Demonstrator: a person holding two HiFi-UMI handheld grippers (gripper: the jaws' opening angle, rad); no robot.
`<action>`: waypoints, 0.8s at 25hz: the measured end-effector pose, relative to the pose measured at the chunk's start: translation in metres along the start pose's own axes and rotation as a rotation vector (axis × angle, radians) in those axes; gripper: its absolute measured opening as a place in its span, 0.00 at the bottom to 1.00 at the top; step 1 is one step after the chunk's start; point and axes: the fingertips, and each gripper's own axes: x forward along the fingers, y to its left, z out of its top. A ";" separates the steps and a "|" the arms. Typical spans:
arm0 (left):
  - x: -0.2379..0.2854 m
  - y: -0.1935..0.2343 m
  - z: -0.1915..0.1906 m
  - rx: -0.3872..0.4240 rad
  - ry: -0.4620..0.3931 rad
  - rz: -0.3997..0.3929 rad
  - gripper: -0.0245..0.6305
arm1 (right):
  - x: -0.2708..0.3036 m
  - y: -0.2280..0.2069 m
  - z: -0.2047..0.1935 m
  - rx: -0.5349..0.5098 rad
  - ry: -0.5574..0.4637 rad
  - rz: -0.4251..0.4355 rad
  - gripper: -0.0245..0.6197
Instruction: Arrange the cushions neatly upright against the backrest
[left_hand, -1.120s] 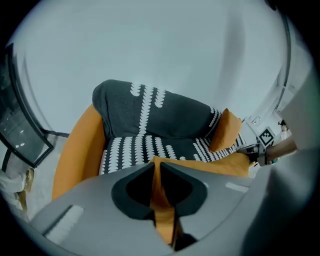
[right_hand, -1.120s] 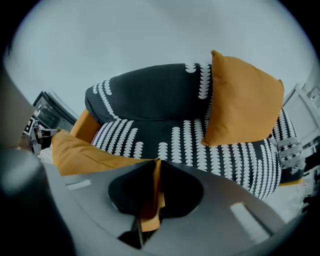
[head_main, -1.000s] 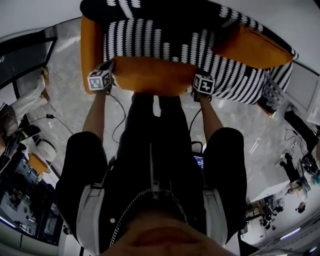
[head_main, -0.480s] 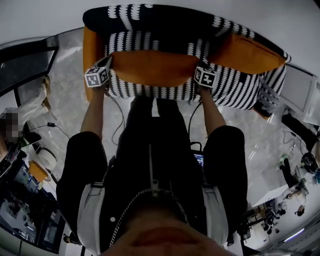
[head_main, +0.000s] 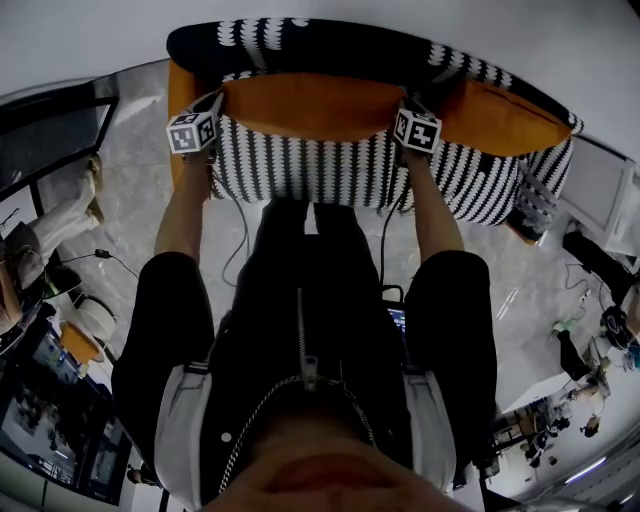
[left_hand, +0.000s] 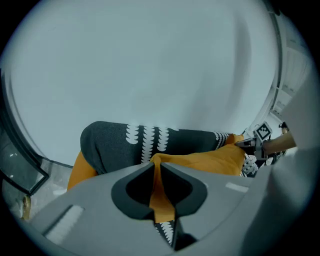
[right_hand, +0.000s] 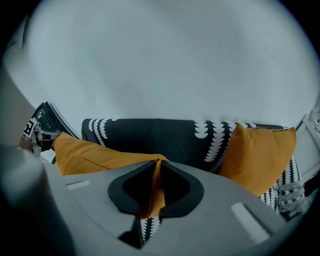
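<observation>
Head view: my left gripper (head_main: 217, 100) and right gripper (head_main: 405, 102) each hold one end of a long orange cushion (head_main: 310, 105). It hangs stretched level between them, over the striped seat (head_main: 310, 170) and just in front of the dark backrest (head_main: 300, 42). A second orange cushion (head_main: 500, 115) sits at the sofa's right end, against the backrest.

Left gripper view: my left fingers (left_hand: 136, 186) are clenched on a corner of the held cushion – a thin fold of orange fabric is pinched between them. The rest of the cushion runs off toward the right gripper, with the backrest behind it.

Right gripper view: my right fingers (right_hand: 177, 189) are likewise clamped on the cushion's other corner, orange fabric nipped between them. The second cushion stands upright – tilted slightly – against the backrest, apart from the held one.
</observation>
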 end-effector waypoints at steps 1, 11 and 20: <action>0.003 0.002 0.004 0.013 0.003 -0.002 0.10 | 0.002 0.000 0.007 -0.003 -0.007 0.000 0.08; 0.031 0.018 0.014 0.020 0.081 0.033 0.11 | 0.024 -0.004 0.016 0.017 0.017 -0.032 0.09; 0.026 0.034 0.049 -0.006 -0.041 0.074 0.23 | 0.016 -0.022 0.055 0.027 -0.098 -0.160 0.22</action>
